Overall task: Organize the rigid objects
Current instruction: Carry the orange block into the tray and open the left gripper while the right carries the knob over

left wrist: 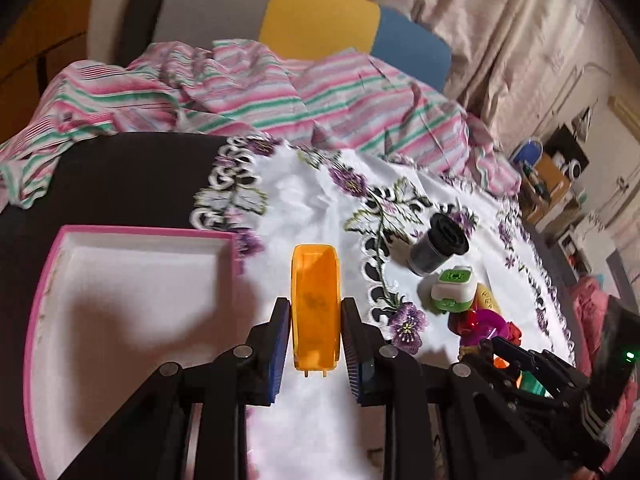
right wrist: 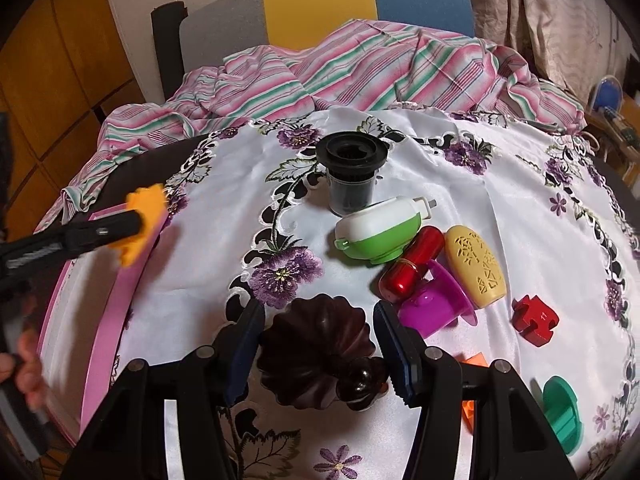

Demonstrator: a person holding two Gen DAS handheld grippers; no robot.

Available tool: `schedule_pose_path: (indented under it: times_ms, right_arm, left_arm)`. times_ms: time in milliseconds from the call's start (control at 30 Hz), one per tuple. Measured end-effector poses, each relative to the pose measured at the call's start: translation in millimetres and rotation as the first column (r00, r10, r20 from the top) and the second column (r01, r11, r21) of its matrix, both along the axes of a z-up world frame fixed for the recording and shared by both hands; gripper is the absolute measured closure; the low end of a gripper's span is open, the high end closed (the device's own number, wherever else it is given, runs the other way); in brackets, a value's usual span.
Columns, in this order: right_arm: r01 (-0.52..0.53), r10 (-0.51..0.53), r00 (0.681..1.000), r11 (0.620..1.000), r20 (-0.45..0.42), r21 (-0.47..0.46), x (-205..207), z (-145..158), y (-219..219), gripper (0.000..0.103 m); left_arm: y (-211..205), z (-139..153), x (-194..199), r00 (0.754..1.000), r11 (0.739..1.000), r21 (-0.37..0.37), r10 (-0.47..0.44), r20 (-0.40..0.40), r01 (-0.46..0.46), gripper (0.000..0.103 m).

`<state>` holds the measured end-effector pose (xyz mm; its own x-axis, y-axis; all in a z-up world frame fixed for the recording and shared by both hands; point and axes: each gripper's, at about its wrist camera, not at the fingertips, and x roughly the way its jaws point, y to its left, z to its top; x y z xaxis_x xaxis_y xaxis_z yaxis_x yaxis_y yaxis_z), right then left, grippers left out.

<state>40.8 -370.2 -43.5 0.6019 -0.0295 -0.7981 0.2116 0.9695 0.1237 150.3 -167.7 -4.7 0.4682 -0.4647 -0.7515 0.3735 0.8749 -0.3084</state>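
At the left edge of the tabletop (right wrist: 460, 208), which wears a white cloth embroidered with purple flowers (right wrist: 288, 272), the left gripper (left wrist: 316, 336) has its fingers (left wrist: 280, 332) clamped on an orange plastic piece (left wrist: 316, 300), pads pressing both of its flat sides; the piece is lifted clear, just beside the near-right wall of an open pink-rimmed box (left wrist: 132, 236) with a white inside. Seen from the right wrist, that same orange piece is blurred above the box's pink rim. Nearer the front edge, the right gripper (right wrist: 320, 352) stands with its fingers (right wrist: 244, 344) apart on either side of a dark brown fluted object with a round knob (right wrist: 320, 352); the left pad looks to touch its edge, but whether the right one does I cannot tell. Toward the middle of the tabletop a black cylindrical container (right wrist: 352, 176) stands upright, with a white and green device (right wrist: 376, 232) lying just in front of it. Touching one another to the right of that lie a red metallic cylinder (right wrist: 412, 264), a purple cup (right wrist: 436, 304) on its side and a cream perforated oval piece (right wrist: 476, 264). Apart from them, toward the right edge, sit a red puzzle-shaped block (right wrist: 536, 320) and a green plastic piece (right wrist: 560, 408). A striped pink and green cloth (right wrist: 360, 72) is heaped along the far edge.
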Motion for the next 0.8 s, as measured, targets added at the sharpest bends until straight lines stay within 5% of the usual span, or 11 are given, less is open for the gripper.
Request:
schedule_pose_path:
  times_ms: [400,800]
  right_arm:
    - [-0.053,0.054,0.998,0.998,0.018,-0.044,3.5,20.8,31.2,0.046]
    - [-0.194,0.198,0.978,0.979,0.07,-0.062,24.0,61.2,107.0,0.046]
  left_arm:
    - [102.2,-20.4,17.8,0.983,0.983,0.054,0.179,-0.028,-0.178,0.078]
    - [146.6,-53.1,58.3,0.966,0.958,0.139,0.259,-0.029,-0.253,0.076]
